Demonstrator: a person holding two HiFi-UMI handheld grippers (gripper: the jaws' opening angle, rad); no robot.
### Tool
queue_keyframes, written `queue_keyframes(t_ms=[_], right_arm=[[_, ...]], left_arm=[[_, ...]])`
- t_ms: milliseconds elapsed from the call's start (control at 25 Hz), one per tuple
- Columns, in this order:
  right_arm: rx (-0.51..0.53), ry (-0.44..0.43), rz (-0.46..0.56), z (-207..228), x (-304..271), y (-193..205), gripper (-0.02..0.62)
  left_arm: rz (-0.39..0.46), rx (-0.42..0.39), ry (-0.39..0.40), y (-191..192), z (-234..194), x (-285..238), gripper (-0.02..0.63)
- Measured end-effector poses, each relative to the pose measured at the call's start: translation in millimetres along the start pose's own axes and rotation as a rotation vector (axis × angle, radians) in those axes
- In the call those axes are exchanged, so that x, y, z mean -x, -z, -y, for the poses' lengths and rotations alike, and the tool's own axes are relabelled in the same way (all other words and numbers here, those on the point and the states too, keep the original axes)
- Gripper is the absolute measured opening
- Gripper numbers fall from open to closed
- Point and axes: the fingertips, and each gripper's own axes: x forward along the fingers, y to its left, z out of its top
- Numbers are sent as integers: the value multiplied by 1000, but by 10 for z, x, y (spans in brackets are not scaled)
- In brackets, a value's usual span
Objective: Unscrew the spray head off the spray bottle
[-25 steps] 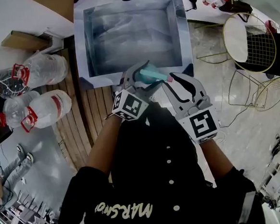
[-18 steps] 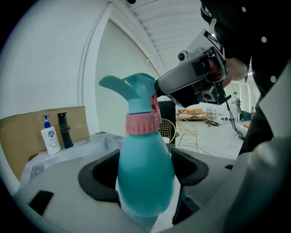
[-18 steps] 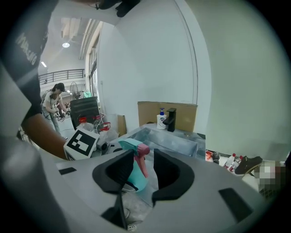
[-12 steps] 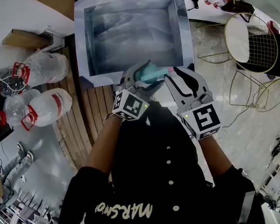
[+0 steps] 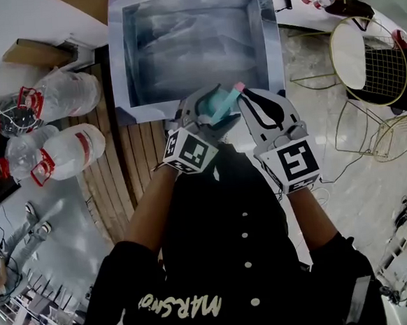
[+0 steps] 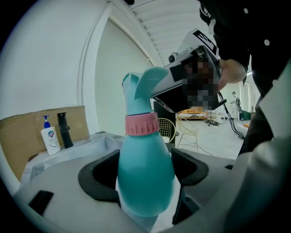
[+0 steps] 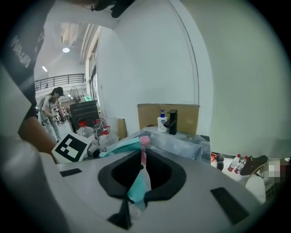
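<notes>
**Q:** Spray bottle (image 6: 145, 182): where is it, and how is it held?
**A:** It is above the sink's (image 5: 117, 67) near rim. The left gripper (image 5: 213, 112) jaws clamp its body, and the neck points out past them toward the right gripper (image 7: 141, 159).
**Q:** And the spray head (image 6: 143, 86)?
**A:** The right jaws have just been closing. Nearly together, they pinch it. Turning must run about the bottle's long axis, at the pink collar (image 6: 142, 124).

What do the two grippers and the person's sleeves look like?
Each gripper, left and right, is light grey with curved black pads inside. Each carries a cube with black-and-white square markers. The sleeves are black, on a black top with white buttons. The right gripper's jaws have just been closing, with the teal spray head between them.
</notes>
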Motion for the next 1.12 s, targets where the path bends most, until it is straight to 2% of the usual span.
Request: queue_keyframes(t_ms=[480,680,800,960,1000,1040,1120], right_arm=[[24,-15,8,-21,-131,-7,14],[18,68,128,95,30,-140,14],[-17,41,193,71,209,-227,14],[-73,-5,205,-69,357,-283,14],[-78,-5,199,-117,364,-287,22],[-83,-6,191,-171,359,-289,72],[-95,-15,169,-294,325,-291,271]], left_arm=[[-6,-6,2,7,7,-11,370],[-5,5,-11,26,14,-11,370],[-3,11,-15,31,11,6,370],[0,21,-21,30,21,11,370],[-1,22,-24,30,29,10,371],[-1,21,-26,29,37,7,370],[0,20,-32,24,51,1,370]])
